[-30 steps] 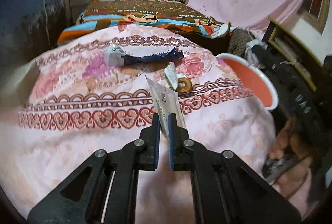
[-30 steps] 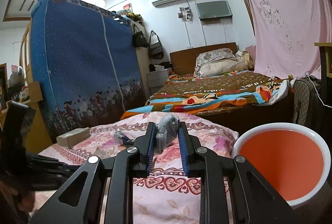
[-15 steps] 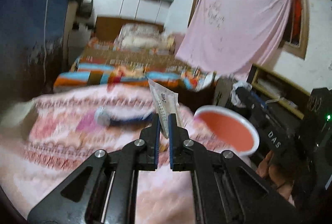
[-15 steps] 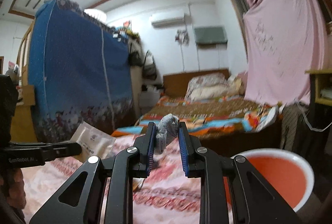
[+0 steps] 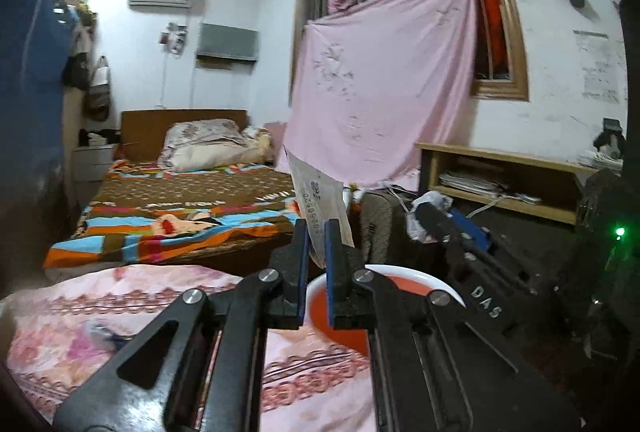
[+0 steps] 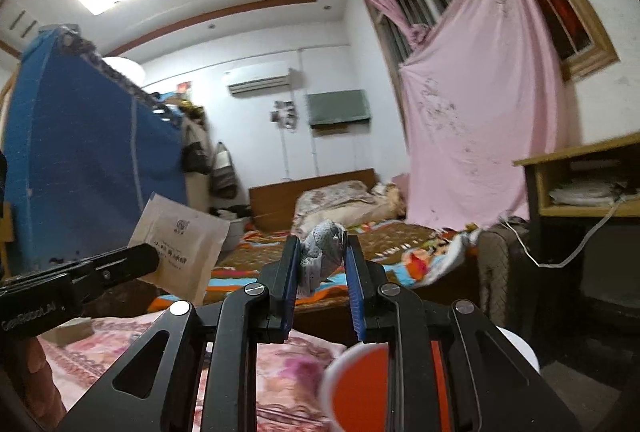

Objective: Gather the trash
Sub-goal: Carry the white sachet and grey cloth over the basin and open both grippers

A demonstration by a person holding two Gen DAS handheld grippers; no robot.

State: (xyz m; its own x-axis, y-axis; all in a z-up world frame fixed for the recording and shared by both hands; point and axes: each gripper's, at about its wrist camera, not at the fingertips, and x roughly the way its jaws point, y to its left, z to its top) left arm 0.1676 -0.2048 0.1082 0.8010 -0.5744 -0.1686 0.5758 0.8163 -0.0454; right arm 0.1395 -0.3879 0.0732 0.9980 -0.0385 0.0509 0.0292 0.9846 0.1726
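Both grippers, left and right, pinch trash between fingers.

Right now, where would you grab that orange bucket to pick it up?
Take the orange bucket by its white rim, coming straight down from above with one finger inside and one outside. It stands with its open top up and looks too wide to span, but the rim is thin.
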